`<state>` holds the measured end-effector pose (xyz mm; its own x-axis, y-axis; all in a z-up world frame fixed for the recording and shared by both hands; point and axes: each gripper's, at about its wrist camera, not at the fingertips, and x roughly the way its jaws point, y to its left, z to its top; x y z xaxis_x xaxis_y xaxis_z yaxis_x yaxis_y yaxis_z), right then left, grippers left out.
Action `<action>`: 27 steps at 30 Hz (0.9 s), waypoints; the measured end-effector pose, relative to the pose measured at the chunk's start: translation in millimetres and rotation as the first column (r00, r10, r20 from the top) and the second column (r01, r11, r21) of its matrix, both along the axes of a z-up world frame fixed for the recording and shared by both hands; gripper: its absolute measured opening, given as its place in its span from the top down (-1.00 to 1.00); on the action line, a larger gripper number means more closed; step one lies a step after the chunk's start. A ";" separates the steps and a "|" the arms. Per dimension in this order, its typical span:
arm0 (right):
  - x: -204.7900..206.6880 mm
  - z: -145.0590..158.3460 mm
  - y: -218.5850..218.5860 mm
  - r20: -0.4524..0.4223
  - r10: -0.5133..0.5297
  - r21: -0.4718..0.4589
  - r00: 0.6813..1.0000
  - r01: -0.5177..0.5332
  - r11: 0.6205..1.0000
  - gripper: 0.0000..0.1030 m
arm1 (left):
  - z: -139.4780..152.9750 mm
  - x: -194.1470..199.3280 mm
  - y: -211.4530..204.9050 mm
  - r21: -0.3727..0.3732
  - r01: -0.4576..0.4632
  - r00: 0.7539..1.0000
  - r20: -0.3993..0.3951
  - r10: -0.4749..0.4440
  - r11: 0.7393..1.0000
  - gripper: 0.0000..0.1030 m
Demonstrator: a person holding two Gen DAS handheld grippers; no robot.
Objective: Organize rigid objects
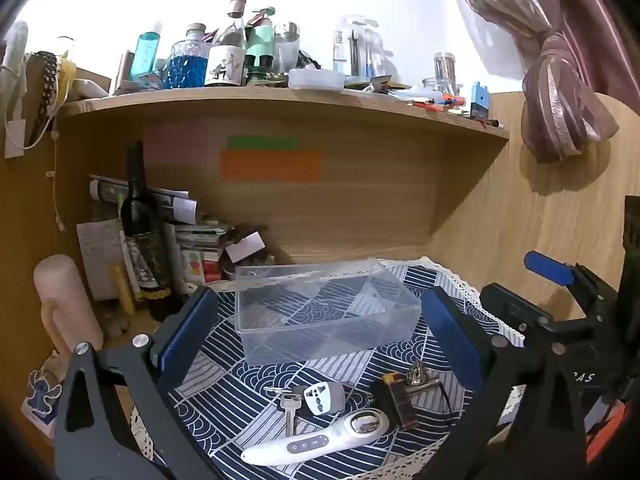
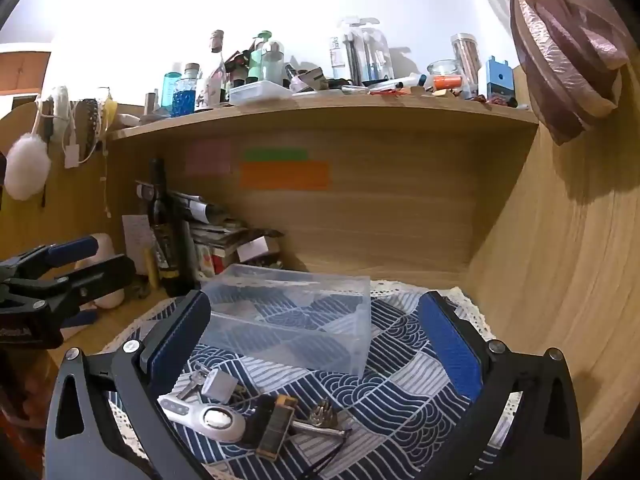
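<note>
A clear plastic box stands empty on the blue patterned cloth. In front of it lie a white handheld device, a key with a grey adapter plug, a small dark harmonica-like block and a metal piece. My left gripper is open and empty above these objects. My right gripper is open and empty, also hovering above them, and shows at the right of the left wrist view.
A dark wine bottle, stacked papers and boxes stand at the back left. A cluttered wooden shelf hangs overhead. A wooden side panel walls the right. A pink cylinder stands at left.
</note>
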<state>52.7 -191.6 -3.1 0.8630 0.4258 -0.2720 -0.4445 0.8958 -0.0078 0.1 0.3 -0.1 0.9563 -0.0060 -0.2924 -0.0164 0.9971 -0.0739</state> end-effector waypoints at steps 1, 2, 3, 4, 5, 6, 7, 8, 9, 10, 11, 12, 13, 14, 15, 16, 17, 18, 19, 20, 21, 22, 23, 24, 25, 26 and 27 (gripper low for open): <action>-0.1 0.2 -0.6 0.004 0.007 -0.001 1.000 -0.007 1.000 -1.00 | 0.0 -0.3 0.1 -0.001 0.000 1.000 0.001 0.000 1.000 -1.00; 0.0 0.2 -1.5 0.005 0.003 -0.004 1.000 -0.003 1.000 -1.00 | 0.0 -0.8 0.1 -0.001 -0.003 1.000 0.005 0.003 1.000 -1.00; 0.2 0.3 -2.6 0.006 -0.001 -0.005 1.000 0.001 1.000 -1.00 | 0.1 -1.4 -0.1 0.000 -0.005 1.000 0.008 0.005 1.000 -1.00; 0.3 -0.6 1.5 0.007 -0.001 -0.006 1.000 0.001 1.000 -1.00 | 0.2 -1.9 -0.3 0.003 -0.008 1.000 0.011 0.008 1.000 -1.00; 0.4 -1.3 5.2 0.006 0.002 -0.006 1.000 -0.002 1.000 -1.00 | 0.2 -2.5 -0.7 0.005 -0.012 1.000 0.015 0.012 1.000 -1.00; 0.0 -1.8 6.1 0.005 0.002 -0.005 1.000 -0.002 1.000 -1.00 | 0.2 -3.1 -1.0 0.007 -0.016 1.000 0.018 0.016 1.000 -1.00; -1.1 -2.2 8.0 0.004 0.000 -0.004 1.000 0.000 1.000 -1.00 | 0.2 -3.8 -1.3 0.008 -0.019 1.000 0.020 0.018 1.000 -1.00; -2.0 -2.5 9.3 0.003 -0.001 -0.003 1.000 0.001 1.000 -1.00 | 0.2 -4.5 -1.6 0.009 -0.021 1.000 0.022 0.021 1.000 -1.00; -1.5 -3.0 8.6 0.005 -0.001 -0.003 1.000 0.001 1.000 -1.00 | 0.2 -5.4 -2.0 0.010 -0.025 0.999 0.023 0.025 1.000 -1.00; -1.5 -3.2 9.1 0.007 -0.002 -0.003 1.000 0.002 1.000 -1.00 | 0.1 -1.7 1.0 -0.005 0.004 1.000 0.004 -0.004 1.000 -1.00; -1.0 -3.1 9.4 0.007 0.000 -0.005 1.000 0.000 1.000 -1.00 | 0.2 -2.2 1.7 -0.007 0.006 1.000 0.003 -0.006 1.000 -1.00; -1.6 -2.3 9.7 0.008 0.001 -0.004 1.000 -0.001 1.000 -1.00 | 0.3 -2.9 2.4 -0.008 0.006 1.000 0.003 -0.006 1.000 -1.00; -1.8 -1.4 9.8 0.010 0.001 0.000 1.000 -0.001 1.000 -1.00 | 0.5 -3.7 3.1 -0.007 0.004 1.000 0.004 -0.004 1.000 -1.00; -0.6 -1.3 6.7 0.009 0.006 0.004 1.000 -0.006 1.000 -1.00 | 0.4 1.0 0.2 -0.002 0.002 1.000 0.005 -0.002 1.000 -1.00; 0.0 -1.3 5.5 0.010 0.010 0.007 1.000 -0.010 1.000 -1.00 | 0.0 3.6 0.2 -0.002 0.003 1.000 0.003 -0.003 1.000 -1.00; -0.2 -1.5 4.9 0.012 0.009 0.008 1.000 -0.009 1.000 -1.00 | -1.2 4.1 0.9 -0.003 0.004 1.000 0.004 -0.004 1.000 -1.00; -0.1 -2.0 4.5 0.012 0.009 0.009 1.000 -0.009 1.000 -1.00 | -1.2 4.5 1.2 -0.003 0.005 1.000 0.005 -0.005 1.000 -1.00; 0.1 -1.8 4.2 0.012 0.011 0.008 1.000 -0.011 1.000 -1.00 | -2.2 3.4 0.8 -0.004 0.004 1.000 0.005 -0.004 1.000 -1.00; -0.1 -2.1 4.5 0.012 0.011 0.007 1.000 -0.011 1.000 -1.00 | -2.5 2.2 0.7 -0.003 0.005 1.000 0.006 -0.005 1.000 -1.00; -0.1 -1.9 4.9 0.012 0.007 0.007 1.000 -0.008 1.000 -1.00 | -1.5 1.0 1.0 -0.003 0.004 1.000 0.008 -0.004 1.000 -1.00; 0.0 -1.6 4.7 0.013 0.007 0.006 1.000 -0.007 1.000 -1.00 | -0.9 0.8 1.0 -0.002 0.003 1.000 0.008 -0.003 1.000 -1.00; -0.2 -0.8 4.7 0.014 0.008 0.005 1.000 -0.008 1.000 -1.00 | -0.7 0.9 0.9 0.000 0.003 1.000 0.010 -0.003 1.000 -1.00; -0.5 -0.4 4.7 0.016 0.008 0.005 1.000 -0.009 1.000 -1.00 | 0.4 0.8 -0.7 0.001 0.002 1.000 0.014 -0.002 1.000 -1.00; -0.8 0.0 4.8 0.018 0.009 0.004 1.000 -0.009 1.000 -1.00 | 0.6 0.8 -0.8 0.001 0.001 1.000 0.013 -0.001 1.000 -1.00; -1.3 0.3 5.0 0.020 0.013 0.003 1.000 -0.013 1.000 -1.00 | 0.8 0.6 -0.8 0.002 0.001 1.000 0.014 -0.001 1.000 -1.00; -1.9 0.4 5.1 0.023 0.015 0.002 1.000 -0.015 1.000 -1.00 | 0.8 0.5 -0.9 0.002 0.001 1.000 0.015 -0.001 1.000 -1.00; -2.8 0.9 5.9 0.026 0.013 0.001 1.000 -0.013 1.000 -1.00 | 1.3 0.2 -0.8 0.003 0.002 1.000 0.015 -0.002 1.000 -1.00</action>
<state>49.9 -185.6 -2.2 0.8640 0.4374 -0.2495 -0.4559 0.8899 -0.0185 0.3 -0.5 1.3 0.9606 -0.0071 -0.2779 -0.0133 0.9973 -0.0716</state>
